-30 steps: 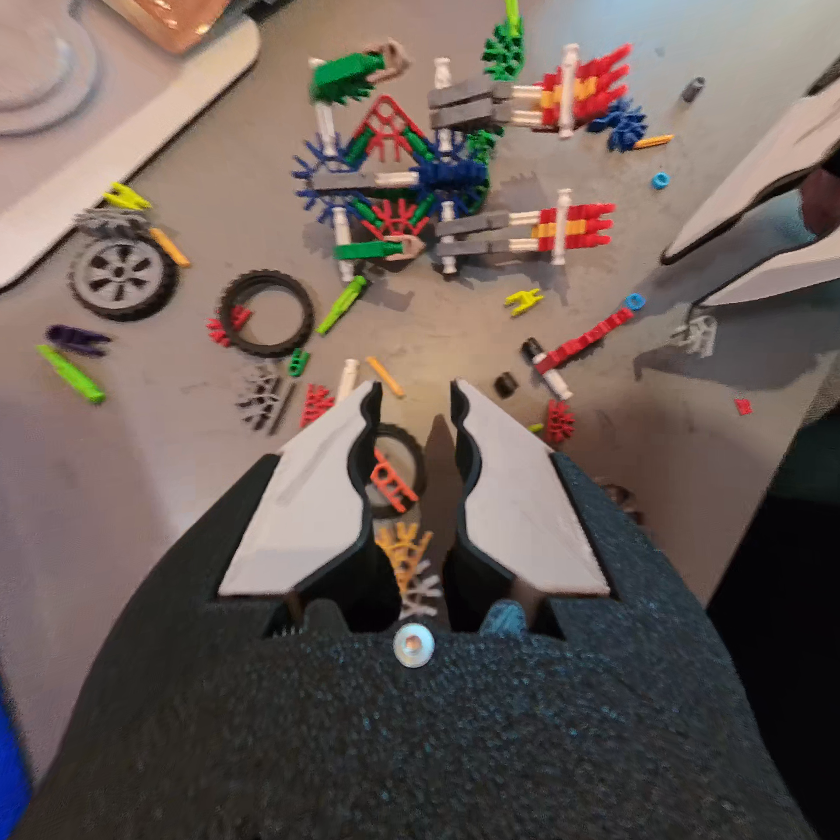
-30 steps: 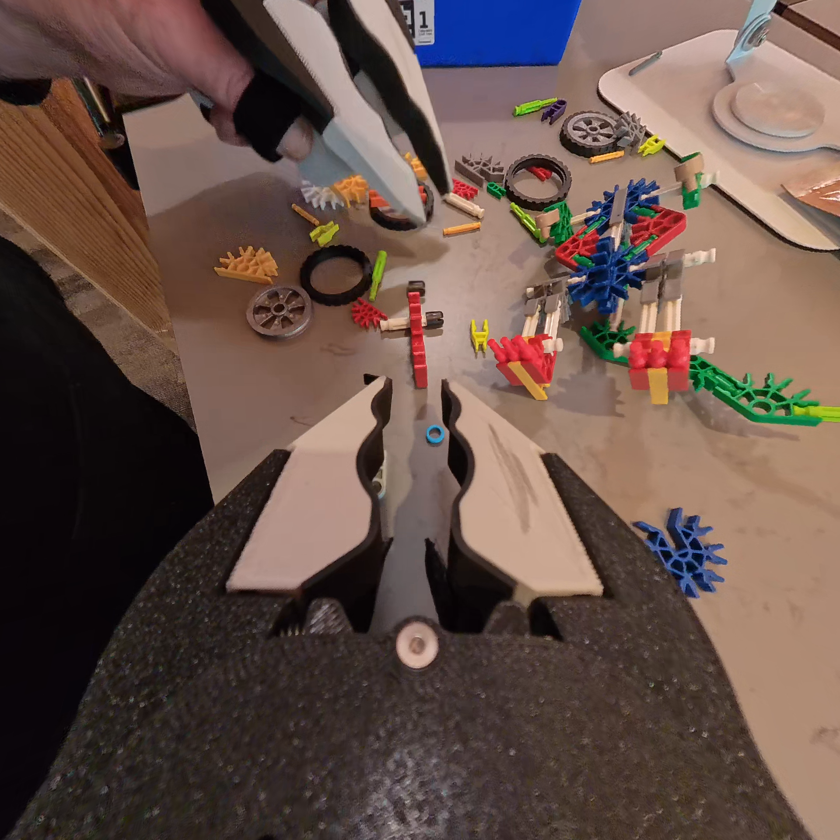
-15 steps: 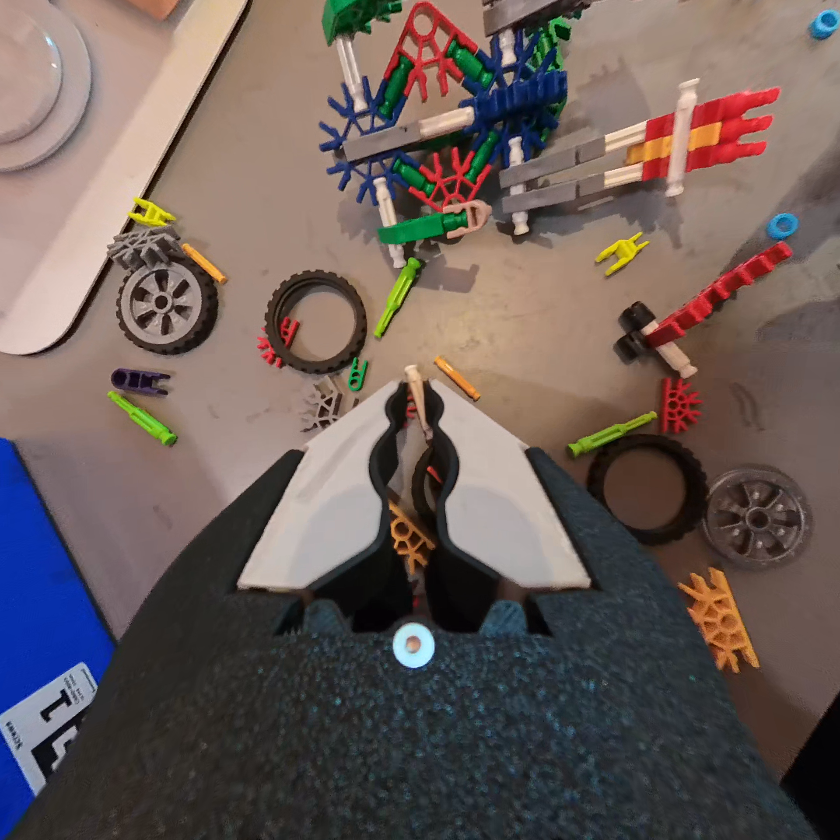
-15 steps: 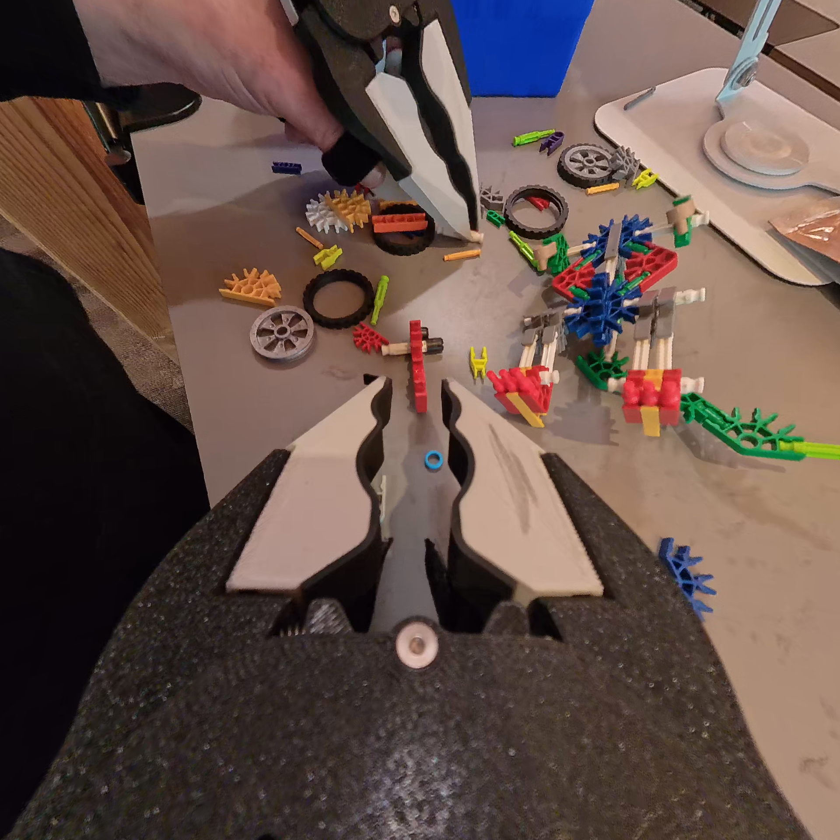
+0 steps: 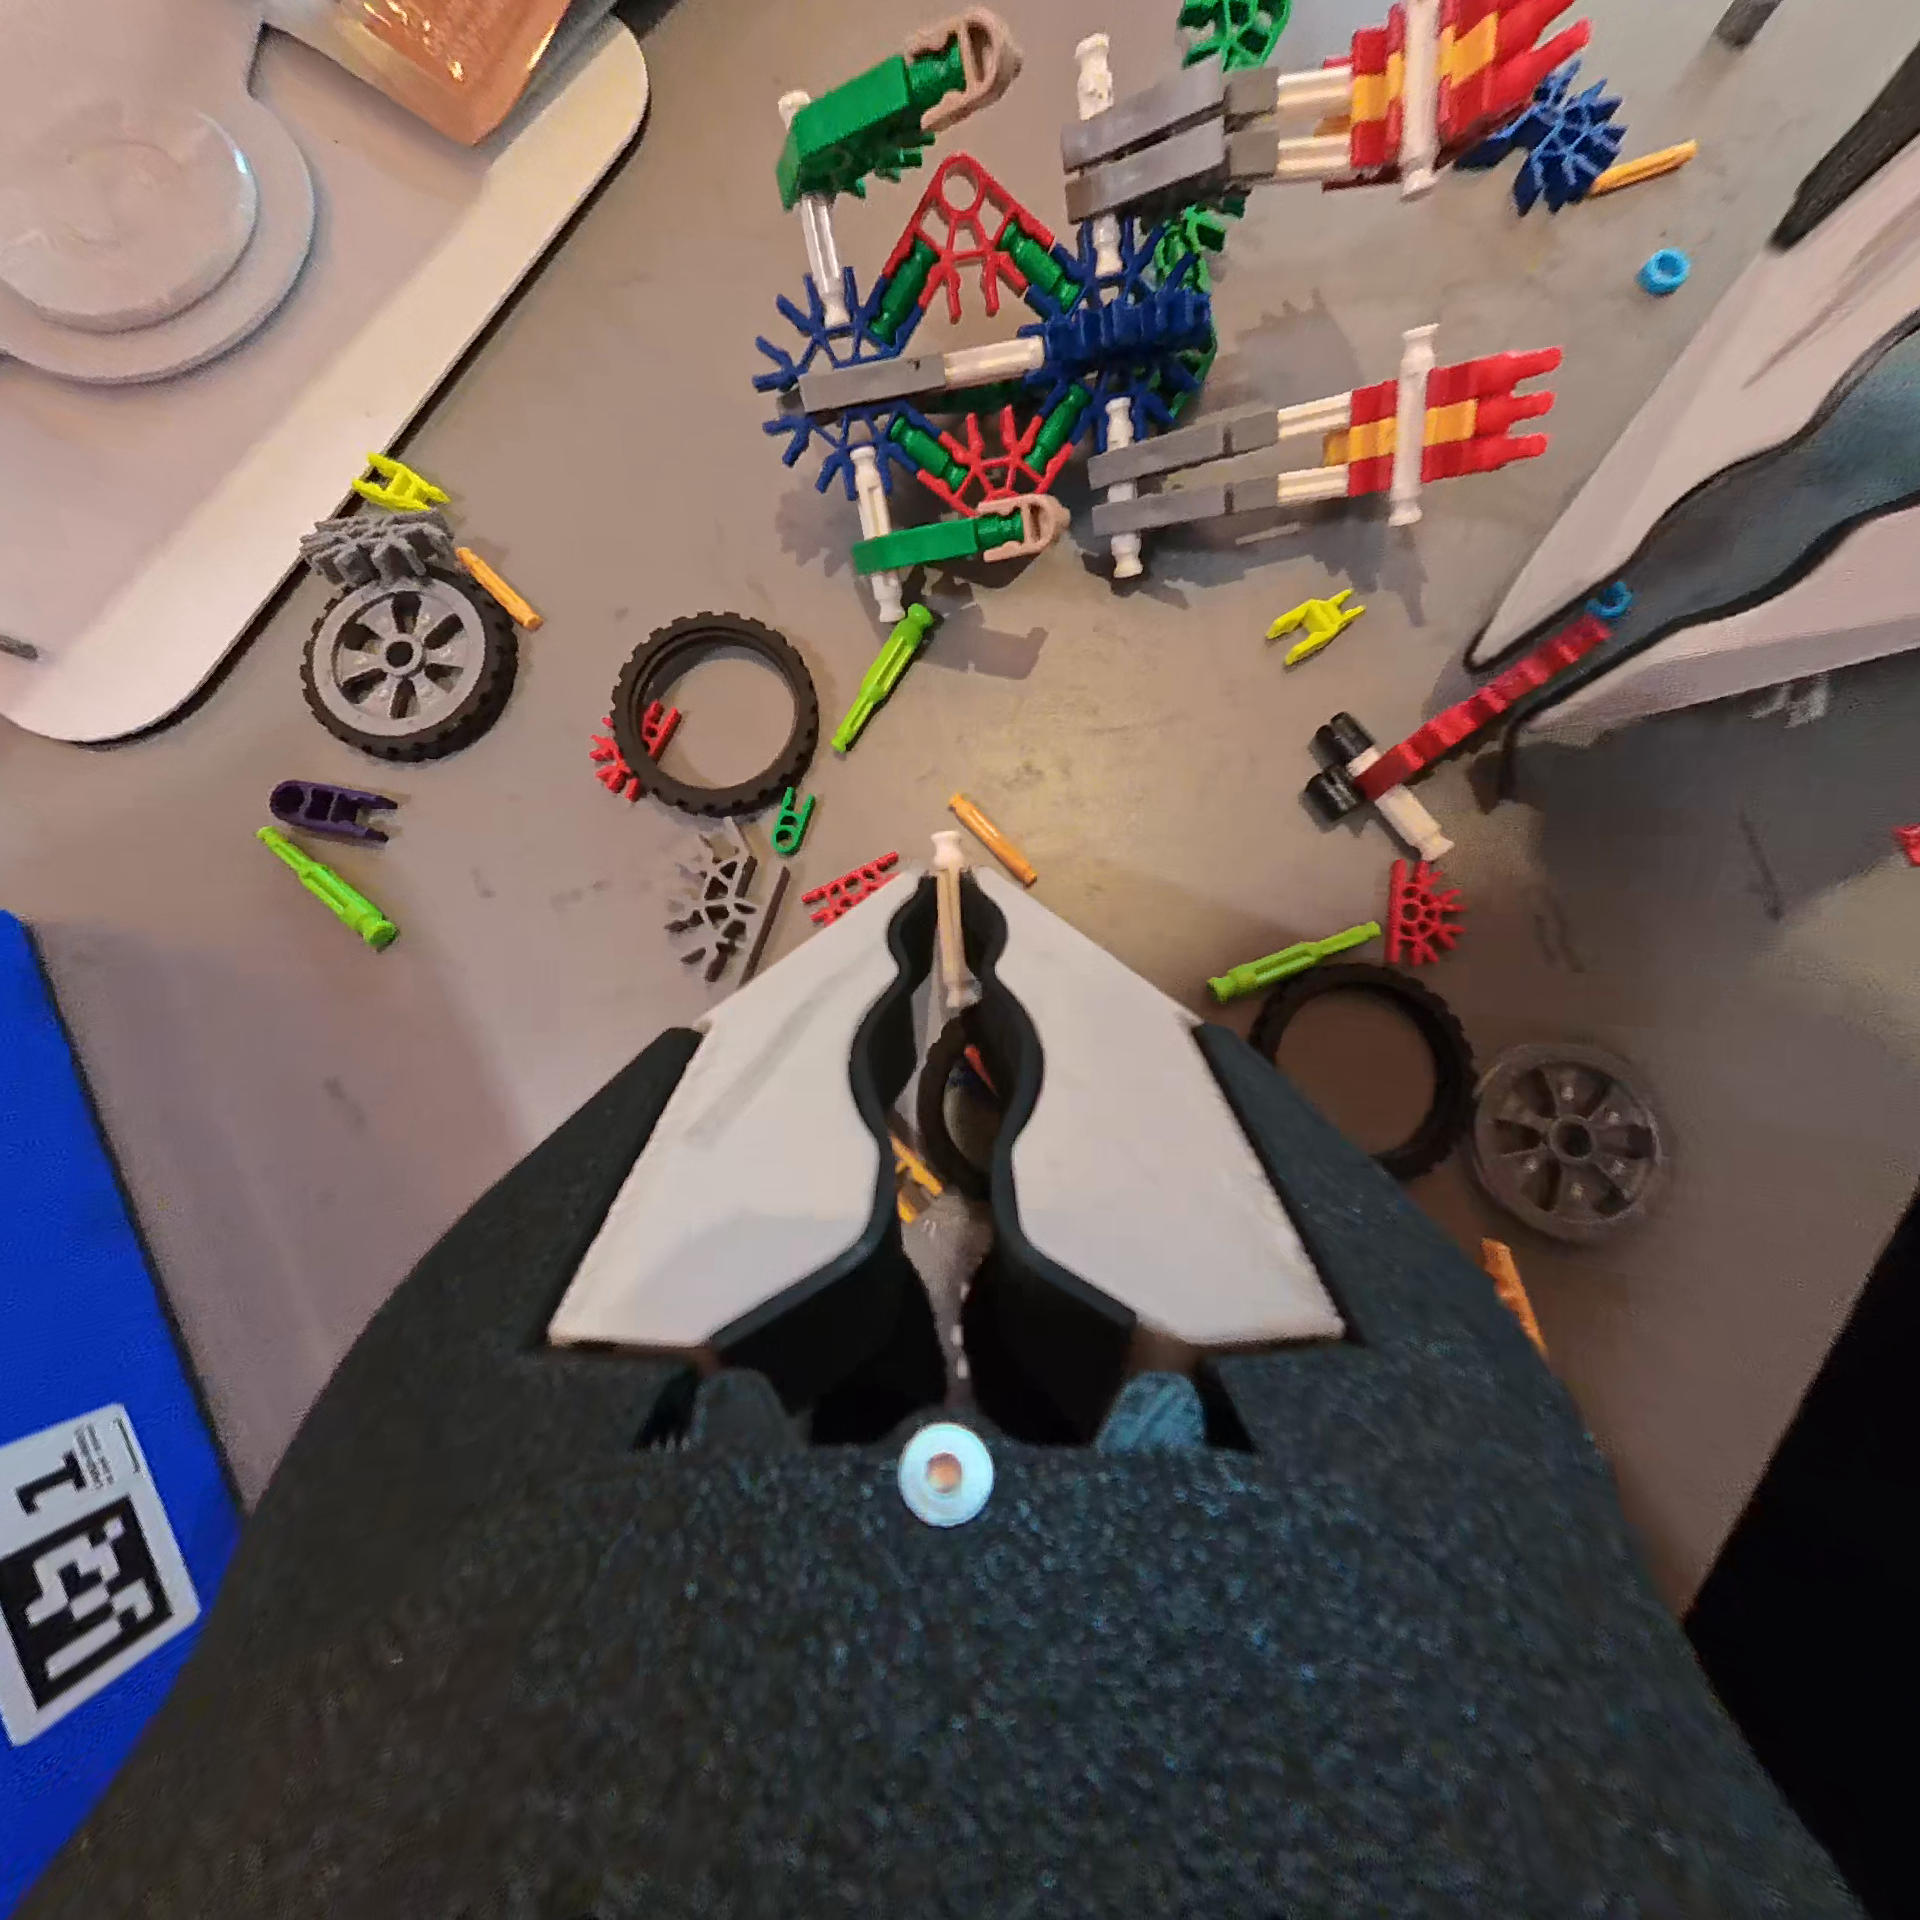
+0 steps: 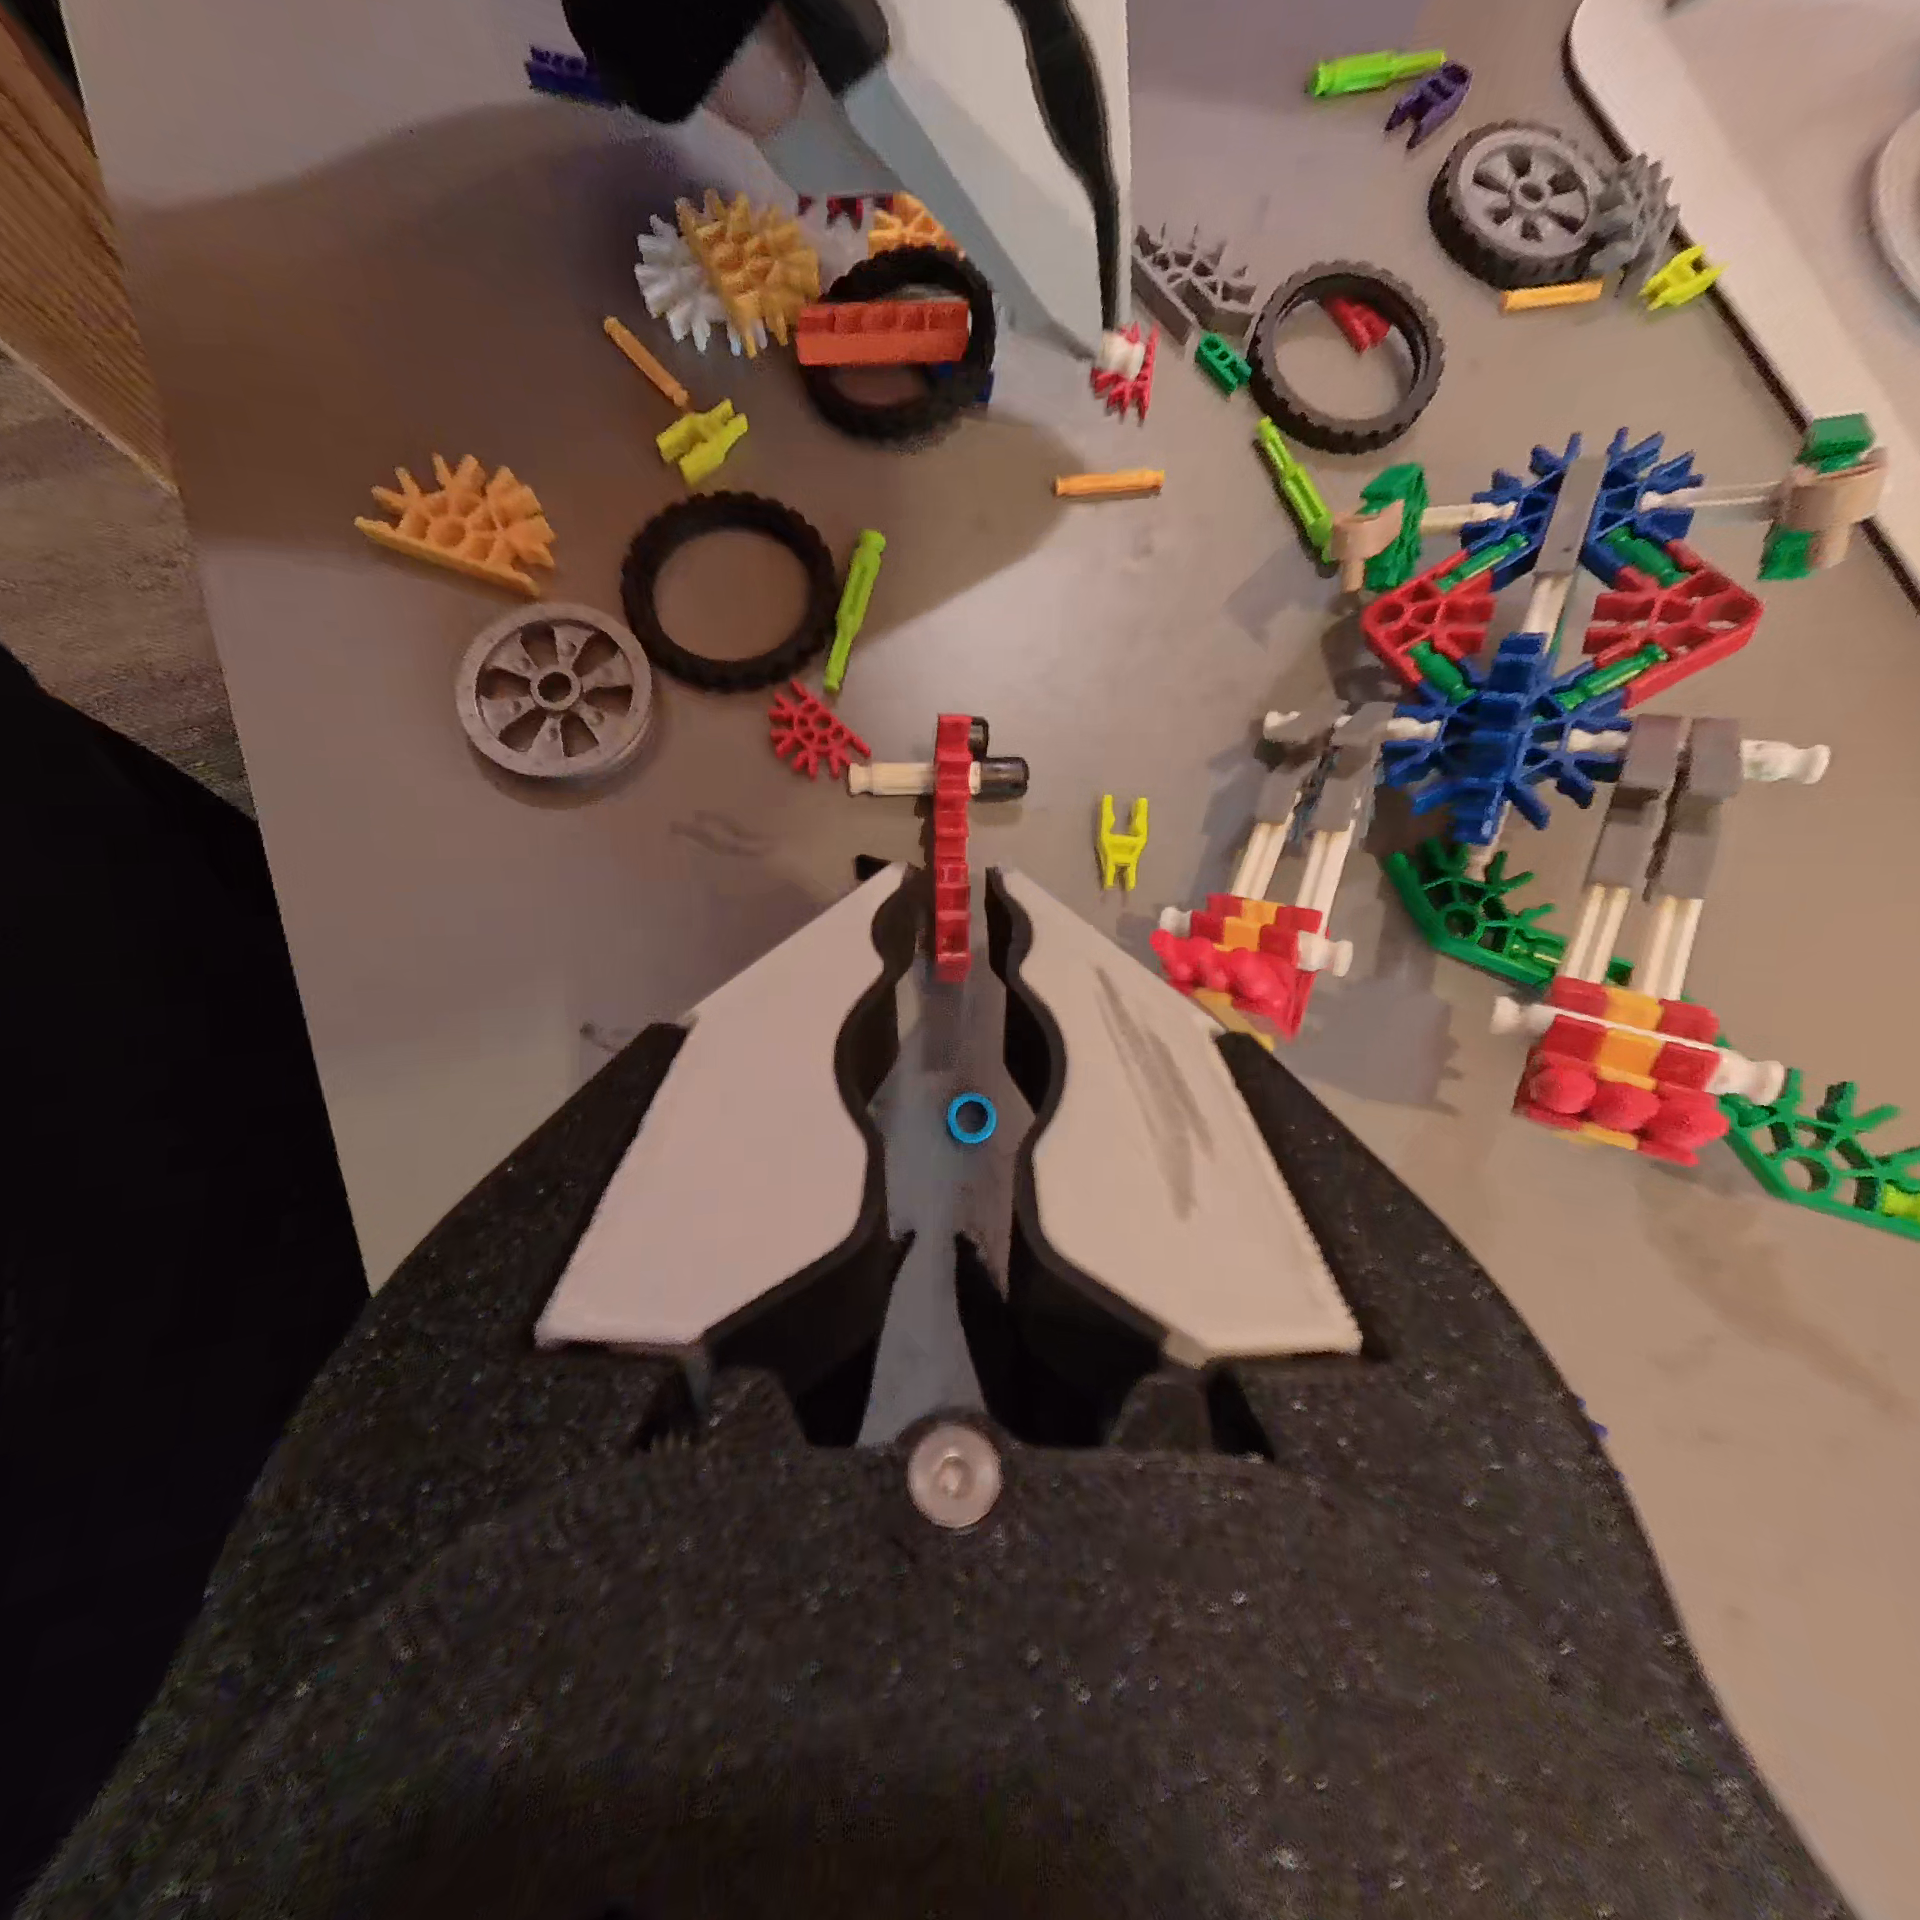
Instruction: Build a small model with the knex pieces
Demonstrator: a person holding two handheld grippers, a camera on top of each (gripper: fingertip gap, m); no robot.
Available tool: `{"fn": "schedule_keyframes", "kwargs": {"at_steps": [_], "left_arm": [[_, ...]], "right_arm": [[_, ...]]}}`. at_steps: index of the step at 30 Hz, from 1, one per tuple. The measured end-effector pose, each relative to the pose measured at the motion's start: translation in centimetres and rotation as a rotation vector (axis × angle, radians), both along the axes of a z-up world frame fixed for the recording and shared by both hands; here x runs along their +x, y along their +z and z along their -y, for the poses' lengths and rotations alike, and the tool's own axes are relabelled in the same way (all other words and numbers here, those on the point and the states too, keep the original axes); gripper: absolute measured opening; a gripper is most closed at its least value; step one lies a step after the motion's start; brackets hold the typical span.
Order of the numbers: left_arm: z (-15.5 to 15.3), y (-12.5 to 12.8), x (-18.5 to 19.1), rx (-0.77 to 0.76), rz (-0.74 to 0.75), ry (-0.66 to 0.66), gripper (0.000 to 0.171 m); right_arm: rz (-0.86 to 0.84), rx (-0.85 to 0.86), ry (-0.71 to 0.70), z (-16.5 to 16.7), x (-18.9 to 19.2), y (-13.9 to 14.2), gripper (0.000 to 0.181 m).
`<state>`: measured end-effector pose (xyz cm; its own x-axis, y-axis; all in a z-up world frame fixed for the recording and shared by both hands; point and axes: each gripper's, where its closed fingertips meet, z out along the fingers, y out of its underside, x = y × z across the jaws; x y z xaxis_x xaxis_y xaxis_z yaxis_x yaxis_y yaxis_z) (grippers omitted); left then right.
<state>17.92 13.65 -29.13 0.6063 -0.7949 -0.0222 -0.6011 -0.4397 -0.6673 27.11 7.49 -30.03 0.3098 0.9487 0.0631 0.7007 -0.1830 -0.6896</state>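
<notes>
My left gripper (image 5: 945,883) is shut on a short white rod (image 5: 948,914) that sticks out past its tips, just above the grey table (image 5: 1091,748). In the right wrist view the left gripper (image 6: 1112,332) points down beside a small red connector (image 6: 1127,384). My right gripper (image 6: 945,873) is open, its jaws close on either side of the near end of a red toothed strip (image 6: 951,831). The strip lies on the table, crossed by a white rod with black end caps (image 6: 997,774). In the left wrist view the right gripper (image 5: 1496,696) shows over the same strip (image 5: 1455,727).
A built model of blue, red, green and grey pieces (image 5: 987,364) stands mid-table. Black tyres (image 5: 717,717), grey wheels (image 5: 400,655), loose rods and connectors lie around. A blue ring (image 6: 970,1120) lies under my right jaws. A blue bin (image 5: 62,1247) and a white base plate (image 5: 312,436) stand left. The table edge (image 6: 270,831) is close. The gap from one gripper's tips to the other's is roughly 12 centimeters.
My left gripper came down and shut on the white rod, then drew back a little with it. My right gripper moved forward over the red strip and its jaws narrowed.
</notes>
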Motion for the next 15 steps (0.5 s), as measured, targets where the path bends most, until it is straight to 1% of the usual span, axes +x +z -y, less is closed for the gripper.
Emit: {"fn": "schedule_keyframes", "kwargs": {"at_steps": [2,5,9,12,15], "left_arm": [[0.6,0.4,0.3,-0.012,0.023,-0.012,0.002],[1.2,0.6,0.9,-0.009,0.017,-0.041,0.002],[1.0,0.3,1.1,0.002,0.022,-0.050,0.002],[1.2,1.0,1.7,-0.003,0.050,-0.075,0.002],[2.0,1.4,2.9,-0.023,0.072,-0.117,0.002]], "right_arm": [[0.003,-0.013,-0.002,0.2,0.1,-0.1,0.006],[0.010,-0.020,-0.021,0.2,0.5,-0.1,0.006],[0.013,-0.053,-0.049,0.4,1.1,-0.1,0.006],[0.033,-0.068,-0.092,0.6,2.2,-0.2,0.006],[0.033,-0.107,-0.140,1.0,3.2,-0.2,0.006]]}}
